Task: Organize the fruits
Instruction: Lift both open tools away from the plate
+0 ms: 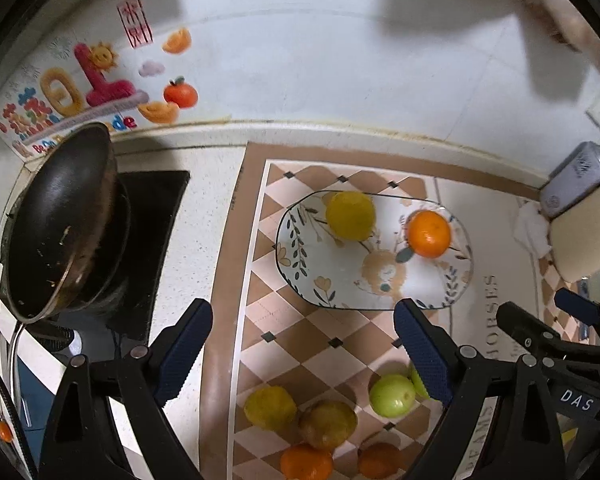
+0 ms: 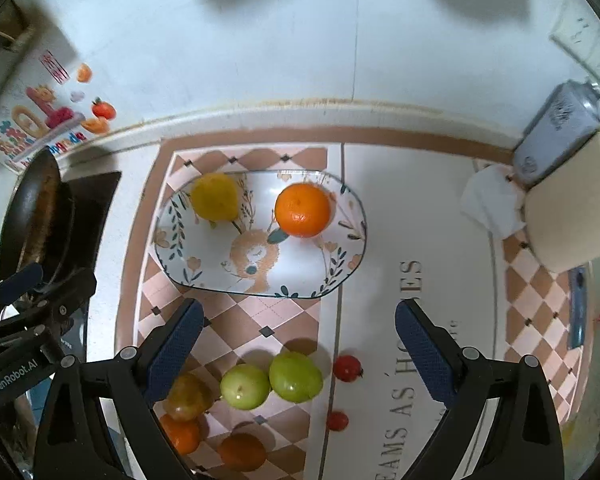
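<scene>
A patterned oval plate (image 1: 340,280) (image 2: 204,264) lies on a checkered mat and holds a yellow lemon (image 1: 350,214) (image 2: 214,197) and an orange (image 1: 429,233) (image 2: 302,210). Nearer me on the mat lie loose fruits: two green ones (image 2: 296,377) (image 2: 245,386) (image 1: 392,395), yellowish ones (image 1: 270,407) (image 1: 328,424) (image 2: 187,396), two oranges (image 1: 306,462) (image 2: 242,451) and two small red fruits (image 2: 347,368). My left gripper (image 1: 302,346) is open and empty above the mat. My right gripper (image 2: 298,346) is open and empty above the loose fruits.
A dark wok (image 1: 60,224) (image 2: 28,220) sits on a stove at the left. A grey tin (image 1: 576,178) (image 2: 556,132), a beige box (image 2: 572,224) and white tissue (image 2: 492,208) stand at the right. A white tiled wall with stickers (image 1: 88,84) runs behind.
</scene>
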Demonstrator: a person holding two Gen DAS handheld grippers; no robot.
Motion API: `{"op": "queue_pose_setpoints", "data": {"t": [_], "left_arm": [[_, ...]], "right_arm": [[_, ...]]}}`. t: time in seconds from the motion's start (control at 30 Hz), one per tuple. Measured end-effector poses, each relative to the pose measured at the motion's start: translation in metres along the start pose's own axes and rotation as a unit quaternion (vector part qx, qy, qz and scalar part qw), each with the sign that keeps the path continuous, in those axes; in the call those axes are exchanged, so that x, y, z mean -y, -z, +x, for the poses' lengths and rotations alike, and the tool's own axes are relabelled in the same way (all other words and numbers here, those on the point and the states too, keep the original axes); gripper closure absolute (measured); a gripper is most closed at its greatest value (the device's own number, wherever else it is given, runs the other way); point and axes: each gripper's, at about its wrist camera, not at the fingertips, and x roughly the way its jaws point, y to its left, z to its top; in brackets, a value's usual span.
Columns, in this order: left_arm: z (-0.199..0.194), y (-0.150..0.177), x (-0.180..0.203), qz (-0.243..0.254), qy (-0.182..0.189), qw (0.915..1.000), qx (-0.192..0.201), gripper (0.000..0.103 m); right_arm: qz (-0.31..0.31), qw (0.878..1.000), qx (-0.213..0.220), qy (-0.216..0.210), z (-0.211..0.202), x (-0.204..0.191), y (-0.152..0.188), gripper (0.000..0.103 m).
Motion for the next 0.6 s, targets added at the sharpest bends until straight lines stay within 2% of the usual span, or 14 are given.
{"op": "queue_pose_setpoints", "data": {"t": [0.2, 0.4, 0.53, 0.6], "left_arm": [[-0.036, 0.011, 0.001, 0.006, 0.007, 0.9995, 0.031, 0.010], [-0.048, 0.019, -0.007, 0.005, 0.011, 0.9993, 0.036, 0.010], [-0.022, 0.037, -0.017, 0.016, 0.002, 0.9998, -0.007, 0.010], [0.007, 0.053, -0.026, 0.018, -0.013, 0.9986, -0.049, 0.010]], "right_arm": [[0.008, 0.999, 0.038, -0.001, -0.046, -0.001, 0.017, 0.004], [0.026, 0.999, 0.034, -0.024, -0.056, 0.000, 0.036, 0.004], [0.048, 0.997, -0.012, -0.059, -0.021, 0.009, 0.055, 0.004], [0.072, 0.993, -0.044, -0.082, 0.005, 0.019, 0.066, 0.005]]}}
